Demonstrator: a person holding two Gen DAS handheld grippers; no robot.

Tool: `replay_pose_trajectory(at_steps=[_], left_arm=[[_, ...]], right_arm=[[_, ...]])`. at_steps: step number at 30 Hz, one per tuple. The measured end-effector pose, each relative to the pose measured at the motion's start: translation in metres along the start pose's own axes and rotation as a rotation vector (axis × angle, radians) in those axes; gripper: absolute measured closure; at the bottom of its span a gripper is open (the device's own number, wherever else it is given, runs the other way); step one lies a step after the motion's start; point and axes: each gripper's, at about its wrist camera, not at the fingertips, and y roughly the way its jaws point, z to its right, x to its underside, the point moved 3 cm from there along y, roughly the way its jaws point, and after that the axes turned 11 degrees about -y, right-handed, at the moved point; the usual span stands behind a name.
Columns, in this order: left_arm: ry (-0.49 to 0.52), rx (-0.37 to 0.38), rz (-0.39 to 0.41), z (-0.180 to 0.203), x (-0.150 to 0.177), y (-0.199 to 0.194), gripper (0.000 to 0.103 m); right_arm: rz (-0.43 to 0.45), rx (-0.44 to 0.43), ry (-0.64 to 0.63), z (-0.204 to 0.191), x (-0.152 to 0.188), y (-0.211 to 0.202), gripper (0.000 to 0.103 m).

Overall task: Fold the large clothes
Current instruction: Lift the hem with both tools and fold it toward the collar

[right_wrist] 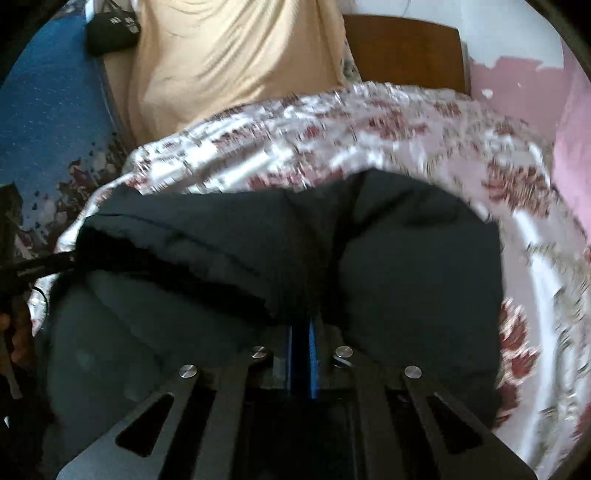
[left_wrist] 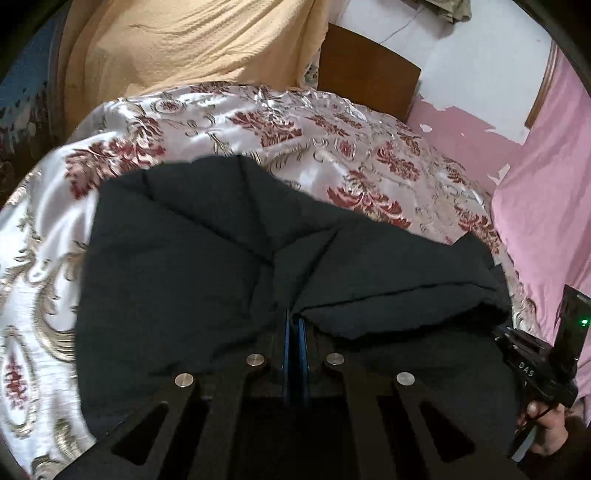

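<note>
A large black padded garment (left_wrist: pixel 221 258) lies spread on a floral satin bedspread (left_wrist: pixel 258 122). It also fills the middle of the right wrist view (right_wrist: pixel 406 266). My left gripper (left_wrist: pixel 294 317) is shut on the garment's near edge, its blue pads pinching the cloth. My right gripper (right_wrist: pixel 302 323) is likewise shut on the garment's near edge. A folded flap of the garment (left_wrist: pixel 406 295) lies across its right part. The right gripper's body and the hand holding it show at the lower right of the left wrist view (left_wrist: pixel 539 365).
A beige blanket (left_wrist: pixel 184 40) hangs behind the bed. A brown wooden headboard (left_wrist: pixel 369 70) stands at the back. Pink cloth (left_wrist: pixel 546 206) runs along the right side. A blue patterned cover (right_wrist: pixel 48 122) lies at the left, with a black bag (right_wrist: pixel 110 33) behind it.
</note>
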Motion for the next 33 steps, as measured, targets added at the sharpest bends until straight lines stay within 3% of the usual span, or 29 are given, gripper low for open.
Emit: replay_pose_trajectory(at_steps=[5, 9, 11, 13, 15, 18, 20, 22, 23, 25, 26, 28, 30, 32, 33], left_arm=[[0.095, 0.018, 0.095, -0.001, 0.012, 0.005, 0.097], [0.096, 0.027, 0.112, -0.002, 0.013, 0.002, 0.097], [0.093, 0.033, 0.114, -0.003, 0.013, 0.001, 0.097], [0.109, 0.033, 0.115, -0.002, 0.013, 0.001, 0.097], [0.136, 0.027, 0.098, -0.001, 0.012, 0.001, 0.096], [0.16, 0.01, 0.067, 0.001, 0.008, -0.005, 0.094], [0.172, -0.025, 0.041, 0.002, 0.004, -0.014, 0.088], [0.205, -0.077, 0.041, 0.004, 0.003, -0.03, 0.081], [0.232, -0.068, 0.066, 0.005, 0.003, -0.043, 0.077], [0.224, 0.005, 0.125, 0.007, -0.003, -0.067, 0.058], [0.208, 0.036, 0.145, 0.009, -0.006, -0.073, 0.043], [0.158, 0.117, 0.191, 0.018, -0.017, -0.081, 0.042], [0.125, 0.154, 0.163, 0.037, -0.027, -0.067, 0.042], [0.146, 0.133, 0.101, 0.053, -0.028, -0.044, 0.043], [0.19, 0.074, 0.034, 0.062, -0.025, -0.022, 0.048]], right_arm=[[0.053, -0.017, 0.016, -0.006, 0.008, -0.001, 0.097], [0.085, 0.008, -0.006, -0.012, 0.005, -0.036, 0.089], [0.137, 0.035, -0.042, -0.016, -0.004, -0.06, 0.081], [0.209, 0.064, -0.07, -0.02, -0.024, -0.082, 0.058], [0.241, 0.051, -0.097, -0.029, -0.058, -0.084, 0.051], [0.182, -0.033, -0.131, -0.046, -0.097, -0.053, 0.051], [0.068, -0.091, -0.121, -0.056, -0.101, -0.015, 0.054], [-0.01, -0.142, -0.101, -0.062, -0.086, 0.008, 0.074], [-0.013, -0.142, -0.109, -0.066, -0.074, 0.011, 0.075], [0.033, -0.148, -0.13, -0.068, -0.056, 0.006, 0.075], [0.044, -0.154, -0.131, -0.067, -0.05, 0.004, 0.075], [0.046, -0.174, -0.108, -0.063, -0.046, 0.003, 0.075], [0.04, -0.183, -0.095, -0.06, -0.047, 0.002, 0.076], [0.033, -0.171, -0.117, -0.058, -0.046, -0.001, 0.077], [0.029, -0.162, -0.132, -0.056, -0.045, -0.002, 0.077]])
